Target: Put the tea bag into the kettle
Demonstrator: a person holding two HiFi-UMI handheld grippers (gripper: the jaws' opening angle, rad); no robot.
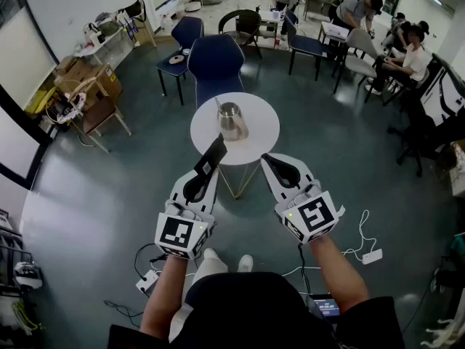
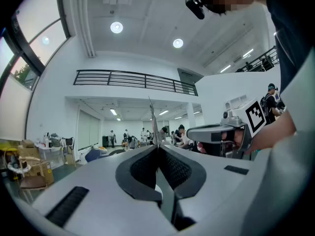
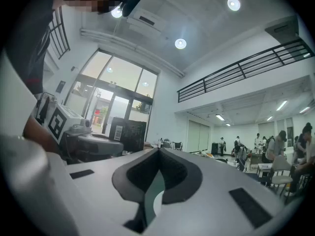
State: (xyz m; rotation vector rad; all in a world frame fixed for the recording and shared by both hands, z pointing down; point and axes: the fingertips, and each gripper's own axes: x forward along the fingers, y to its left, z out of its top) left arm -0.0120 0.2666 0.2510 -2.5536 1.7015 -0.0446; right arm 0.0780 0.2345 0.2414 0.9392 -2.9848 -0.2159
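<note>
The hall is lit brightly and evenly by round ceiling lamps (image 2: 116,27), blown out to white, and by daylight through tall windows (image 3: 113,87). Only faint shadows are cast on the floor (image 1: 109,195). Straight lines are bent and corners blackened in both gripper views.

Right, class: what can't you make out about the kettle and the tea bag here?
- Kettle: head view, too small to tell if its lid is on; outside both gripper views.
- Tea bag: left gripper view shows only its thin edge; label in right gripper view too small to read.
</note>
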